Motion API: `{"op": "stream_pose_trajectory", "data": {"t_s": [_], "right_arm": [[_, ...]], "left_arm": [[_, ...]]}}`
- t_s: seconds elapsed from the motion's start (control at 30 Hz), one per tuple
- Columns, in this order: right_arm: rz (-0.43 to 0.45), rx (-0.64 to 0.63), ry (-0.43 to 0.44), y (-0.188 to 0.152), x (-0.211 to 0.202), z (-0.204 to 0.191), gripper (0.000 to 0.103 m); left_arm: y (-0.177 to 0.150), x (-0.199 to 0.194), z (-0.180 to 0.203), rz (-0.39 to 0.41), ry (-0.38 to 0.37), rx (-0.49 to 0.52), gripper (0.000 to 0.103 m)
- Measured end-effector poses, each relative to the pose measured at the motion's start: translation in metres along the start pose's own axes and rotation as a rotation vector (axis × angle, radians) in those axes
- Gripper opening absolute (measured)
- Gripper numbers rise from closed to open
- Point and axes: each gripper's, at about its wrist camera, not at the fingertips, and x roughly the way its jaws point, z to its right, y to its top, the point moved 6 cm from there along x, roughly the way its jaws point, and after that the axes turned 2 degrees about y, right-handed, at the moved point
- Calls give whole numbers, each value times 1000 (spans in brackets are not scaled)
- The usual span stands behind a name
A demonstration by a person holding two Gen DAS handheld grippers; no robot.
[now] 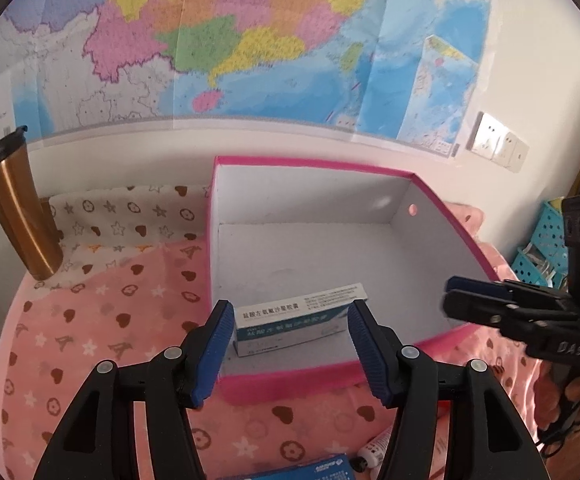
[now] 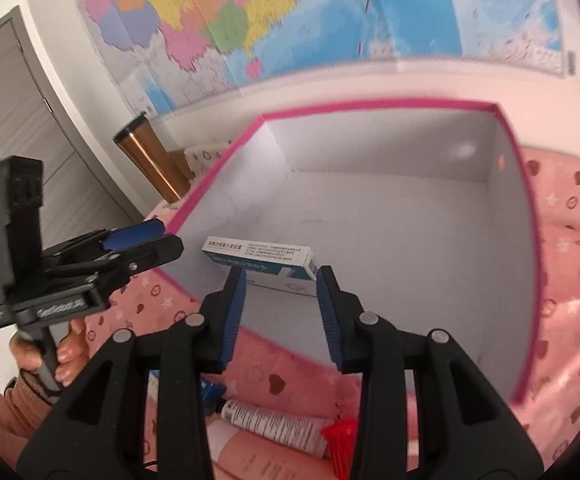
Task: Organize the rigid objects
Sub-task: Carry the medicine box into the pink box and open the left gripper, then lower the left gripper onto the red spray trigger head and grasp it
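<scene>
We are looking into the pink-rimmed box (image 1: 442, 196), where 1 medicine carton (image 1: 298, 318) is lying near its front wall. Our left gripper (image 1: 288, 346) is hovering spread just before the carton, pinching nothing. Our right gripper (image 2: 282, 316) is likewise spread, carton just beyond.

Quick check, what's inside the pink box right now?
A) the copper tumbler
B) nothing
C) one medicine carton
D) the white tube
C: a single medicine carton lies on the floor of the pink box; the white tube lies outside on the blanket and the copper tumbler stands beside the box.
</scene>
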Motion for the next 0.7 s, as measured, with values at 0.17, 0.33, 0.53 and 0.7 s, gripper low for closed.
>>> {"op": "stream_pose_trajectory", "data": {"t_s": [0.17, 0.33, 0.53, 0.7], "right_arm": [[53, -5, -8, -13, -32, 0, 41], [59, 12, -16, -35, -51, 2, 41], [27, 78, -74, -79, -64, 21, 42], [8, 182, -132, -115, -74, 47, 42]], "left_arm": [[-9, -17, 11, 39, -38, 27, 64], [-26, -30, 31, 48, -105, 66, 65], [-50, -28, 60, 4, -200, 105, 65], [-71, -7, 89, -84, -275, 137, 65]]}}
